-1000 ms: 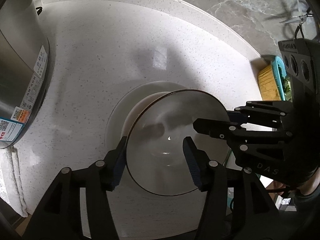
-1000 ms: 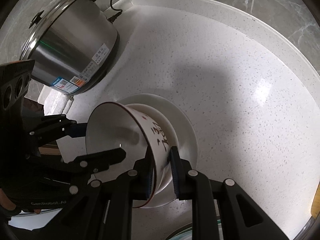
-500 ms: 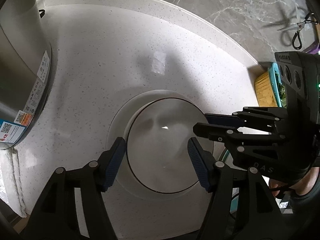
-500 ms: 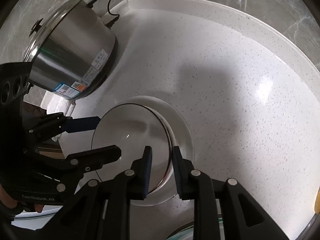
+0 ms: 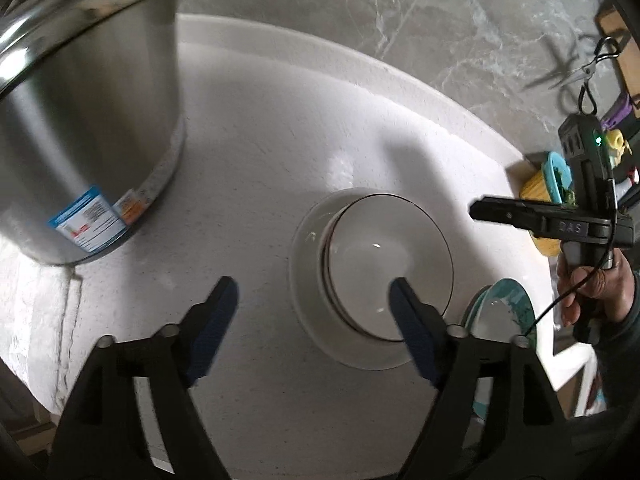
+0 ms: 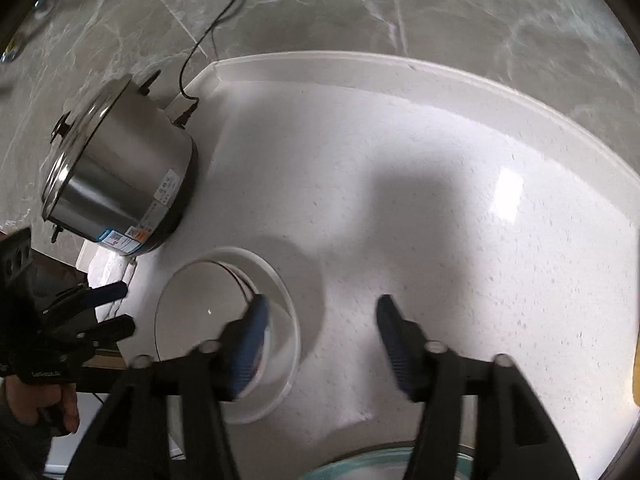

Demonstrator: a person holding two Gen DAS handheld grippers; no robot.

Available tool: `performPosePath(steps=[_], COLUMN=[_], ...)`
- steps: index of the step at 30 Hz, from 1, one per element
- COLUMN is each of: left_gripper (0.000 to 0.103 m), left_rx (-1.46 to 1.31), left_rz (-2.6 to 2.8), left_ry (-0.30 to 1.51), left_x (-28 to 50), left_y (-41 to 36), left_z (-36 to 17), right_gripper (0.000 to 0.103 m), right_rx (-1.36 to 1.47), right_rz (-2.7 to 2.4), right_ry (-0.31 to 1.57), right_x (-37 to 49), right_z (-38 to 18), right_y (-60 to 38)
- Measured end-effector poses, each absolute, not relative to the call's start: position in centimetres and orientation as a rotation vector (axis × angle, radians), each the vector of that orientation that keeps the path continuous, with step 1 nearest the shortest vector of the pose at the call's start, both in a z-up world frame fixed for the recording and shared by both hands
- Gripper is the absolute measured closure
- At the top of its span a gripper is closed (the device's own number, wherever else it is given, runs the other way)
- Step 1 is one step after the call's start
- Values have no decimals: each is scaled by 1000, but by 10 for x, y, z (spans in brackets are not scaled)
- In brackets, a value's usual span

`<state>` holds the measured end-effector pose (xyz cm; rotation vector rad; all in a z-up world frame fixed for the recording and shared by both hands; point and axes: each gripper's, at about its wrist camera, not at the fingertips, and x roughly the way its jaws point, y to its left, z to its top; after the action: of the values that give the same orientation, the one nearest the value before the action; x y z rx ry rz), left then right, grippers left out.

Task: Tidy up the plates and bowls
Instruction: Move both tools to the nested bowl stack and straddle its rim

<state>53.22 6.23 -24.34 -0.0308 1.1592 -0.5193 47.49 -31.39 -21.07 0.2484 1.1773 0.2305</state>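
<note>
A white bowl with a dark rim (image 5: 384, 264) sits inside a larger white dish (image 5: 306, 280) on the white speckled counter. It also shows in the right wrist view (image 6: 200, 312), inside the dish (image 6: 286, 300). My left gripper (image 5: 312, 312) is open and empty, raised above and just left of the bowl. My right gripper (image 6: 320, 332) is open and empty, raised to the right of the stack; its left finger overlaps the dish in view. In the left wrist view the right gripper (image 5: 496, 210) hangs apart at the right.
A steel cooker (image 5: 80, 140) stands at the left, also in the right wrist view (image 6: 120, 184), with its cord at the back wall. A teal-rimmed dish (image 5: 504, 312) sits right of the stack, and its rim shows below (image 6: 384, 464). A yellow and teal item (image 5: 544, 184) lies far right.
The right gripper let go of the bowl, which now rests in the dish. Both grippers opened wide and pulled back and up from the stack.
</note>
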Motion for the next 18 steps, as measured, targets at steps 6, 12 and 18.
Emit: performPosePath(steps=[6,12,18], left_gripper=[0,0,0], left_rx=[-141,-97,-103], left_rz=[-413,-414,-411], left_ry=[1176,1188,1205], left_x=[517,506,505], left_y=[95,93,93], left_z=[-258,-269,-284], right_gripper=[3,1,1], right_rx=[208,161,162], right_rz=[281,266,265], right_ry=[1198,1242,1268], right_x=[467,472,471], right_z=[-223,-234,-242], right_y=[-311,-306,-309])
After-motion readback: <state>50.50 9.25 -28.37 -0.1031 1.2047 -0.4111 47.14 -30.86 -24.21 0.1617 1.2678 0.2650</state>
